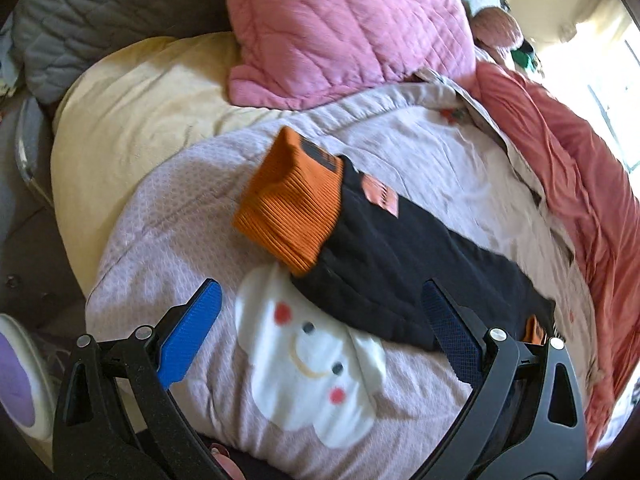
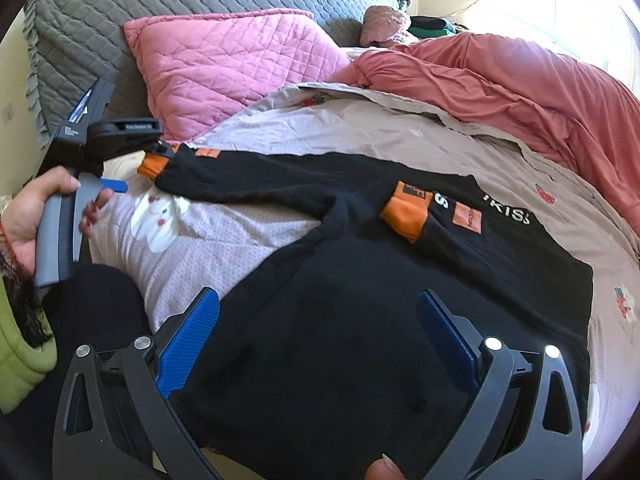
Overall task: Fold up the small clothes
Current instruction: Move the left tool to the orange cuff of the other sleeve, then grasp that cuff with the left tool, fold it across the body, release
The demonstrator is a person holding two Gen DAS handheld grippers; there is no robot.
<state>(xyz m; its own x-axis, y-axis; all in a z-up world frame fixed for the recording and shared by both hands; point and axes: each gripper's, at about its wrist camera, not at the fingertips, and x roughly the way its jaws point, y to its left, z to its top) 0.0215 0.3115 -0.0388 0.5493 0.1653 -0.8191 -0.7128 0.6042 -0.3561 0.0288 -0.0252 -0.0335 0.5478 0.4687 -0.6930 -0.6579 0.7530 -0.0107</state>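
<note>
- Black sweatshirt [image 2: 360, 340]: near hem cut off by the right wrist view's bottom edge.
- Patch lettering [image 2: 466, 216] too small to read.
- Far-right window [image 2: 560, 0] overexposed.

Black sleeve [image 1: 400, 264], orange cuff [image 1: 292, 204] on quilt [image 1: 180, 224].

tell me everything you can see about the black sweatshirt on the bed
The black sweatshirt looks like soft knit cotton with ribbed orange cuffs, small orange patches and partly hidden white lettering. It lies spread flat on the pale lilac bedcover. One sleeve is folded across the chest, its cuff by the lettering; the other stretches out toward the left hand-held gripper. The open right hand-held gripper hovers over its body. Neither gripper is holding it.
</note>
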